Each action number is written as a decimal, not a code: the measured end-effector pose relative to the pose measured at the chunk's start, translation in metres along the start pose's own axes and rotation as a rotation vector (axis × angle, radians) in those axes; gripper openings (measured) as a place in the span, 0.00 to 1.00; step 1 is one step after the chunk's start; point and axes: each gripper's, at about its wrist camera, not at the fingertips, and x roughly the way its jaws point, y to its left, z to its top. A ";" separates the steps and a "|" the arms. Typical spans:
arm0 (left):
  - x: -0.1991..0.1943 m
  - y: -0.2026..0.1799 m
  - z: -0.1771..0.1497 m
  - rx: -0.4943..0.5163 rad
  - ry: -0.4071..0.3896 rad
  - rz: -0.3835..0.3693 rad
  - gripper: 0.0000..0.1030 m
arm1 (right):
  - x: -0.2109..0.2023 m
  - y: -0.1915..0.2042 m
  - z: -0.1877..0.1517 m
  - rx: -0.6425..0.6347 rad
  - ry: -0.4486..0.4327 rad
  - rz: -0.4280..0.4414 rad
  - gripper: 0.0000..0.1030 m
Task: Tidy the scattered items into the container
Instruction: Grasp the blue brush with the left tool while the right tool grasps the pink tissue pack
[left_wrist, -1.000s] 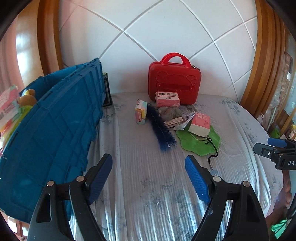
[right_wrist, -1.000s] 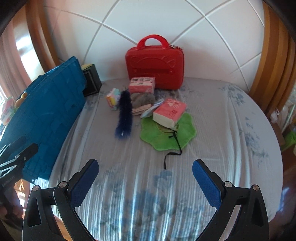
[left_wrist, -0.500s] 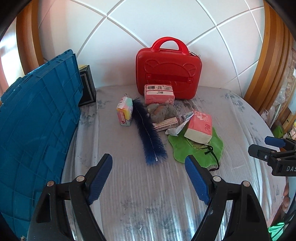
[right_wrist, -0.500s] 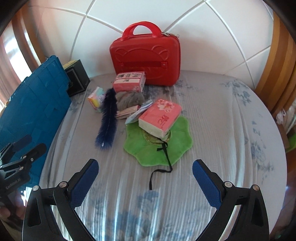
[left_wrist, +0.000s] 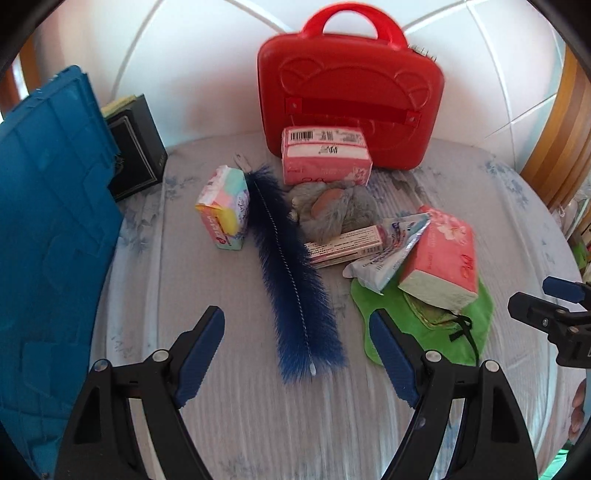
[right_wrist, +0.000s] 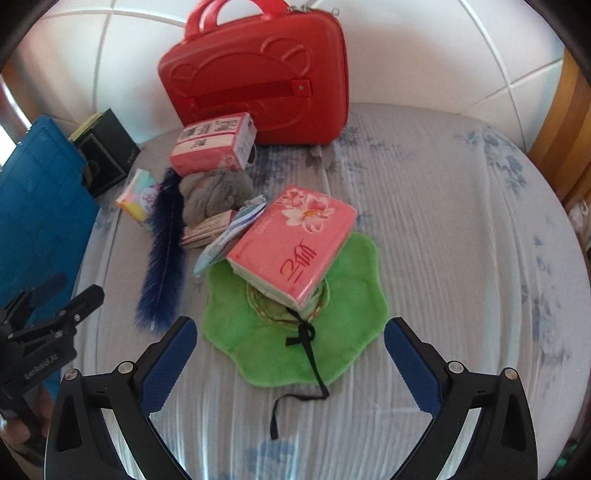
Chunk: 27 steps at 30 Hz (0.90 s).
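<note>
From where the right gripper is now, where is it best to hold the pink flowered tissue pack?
Probably across the short width of the pink flowered tissue pack, coming from above. It lies tilted on the green scalloped cloth, long sides free, and the right gripper stands open.

left hand-held gripper (left_wrist: 297, 350) jaws wide, empty; right hand-held gripper (right_wrist: 290, 360) likewise, angled down

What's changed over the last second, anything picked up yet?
Both grippers have come in closer and lower over the pile: the left gripper toward the blue feather duster, the right gripper toward the green cloth under the pink tissue pack. Nothing grabbed; both stayed open and the items have not moved.
</note>
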 end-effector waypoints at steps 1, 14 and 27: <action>0.009 0.000 0.004 -0.001 0.008 -0.001 0.78 | 0.009 0.000 0.005 0.004 0.008 -0.001 1.00; 0.110 0.010 0.034 -0.036 0.106 0.004 0.78 | 0.095 0.004 0.046 0.053 0.093 -0.055 1.00; 0.148 0.021 0.041 -0.093 0.118 -0.024 0.80 | 0.138 0.003 0.057 0.061 0.138 -0.085 1.00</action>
